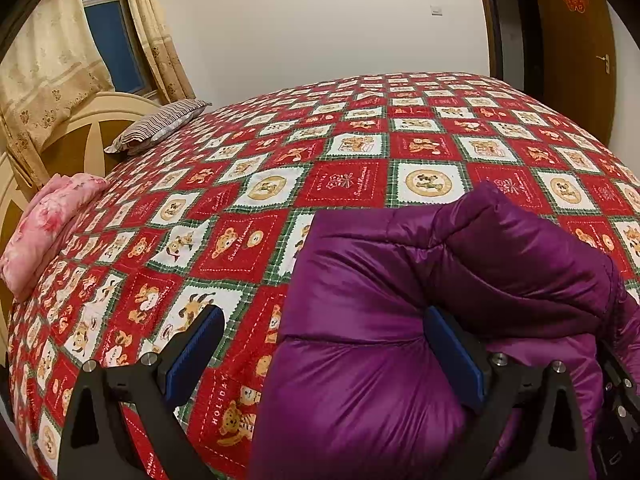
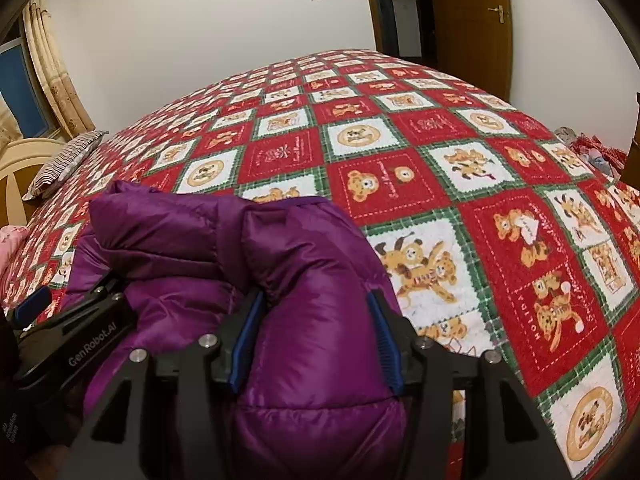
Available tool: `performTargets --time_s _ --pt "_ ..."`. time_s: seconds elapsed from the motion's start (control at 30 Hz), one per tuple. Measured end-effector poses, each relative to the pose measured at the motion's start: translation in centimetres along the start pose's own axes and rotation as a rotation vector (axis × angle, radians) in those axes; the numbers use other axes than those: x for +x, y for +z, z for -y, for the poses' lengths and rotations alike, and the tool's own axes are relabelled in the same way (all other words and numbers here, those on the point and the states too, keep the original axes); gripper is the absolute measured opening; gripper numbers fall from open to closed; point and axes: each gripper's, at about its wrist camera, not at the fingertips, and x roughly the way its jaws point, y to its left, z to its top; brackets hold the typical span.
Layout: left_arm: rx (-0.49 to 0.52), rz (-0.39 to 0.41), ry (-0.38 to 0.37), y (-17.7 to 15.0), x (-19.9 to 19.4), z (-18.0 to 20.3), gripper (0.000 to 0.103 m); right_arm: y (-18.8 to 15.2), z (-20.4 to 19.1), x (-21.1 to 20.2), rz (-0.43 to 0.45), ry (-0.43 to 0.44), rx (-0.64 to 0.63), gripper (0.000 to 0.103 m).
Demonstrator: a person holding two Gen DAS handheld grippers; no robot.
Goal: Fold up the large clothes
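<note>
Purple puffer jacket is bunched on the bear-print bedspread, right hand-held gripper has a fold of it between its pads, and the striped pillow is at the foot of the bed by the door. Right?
Not quite. The striped pillow lies by the headboard and curtained window, as the left wrist view shows. The rest holds: purple puffer jacket, bedspread, right hand-held gripper.

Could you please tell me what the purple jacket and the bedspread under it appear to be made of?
Purple jacket: probably nylon or polyester shell with padded filling; it shines and puffs between stitched seams. Bedspread: likely printed cotton, matte, with a bear-and-check pattern; the fibre cannot be confirmed.
</note>
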Motion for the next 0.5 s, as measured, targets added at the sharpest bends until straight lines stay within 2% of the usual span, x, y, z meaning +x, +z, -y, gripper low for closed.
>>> performTargets --time_s 0.5 --pt "0.016 -0.005 0.010 -0.15 0.29 0.31 0.101 -0.16 -0.22 0.24 0.000 -0.015 -0.013 0.056"
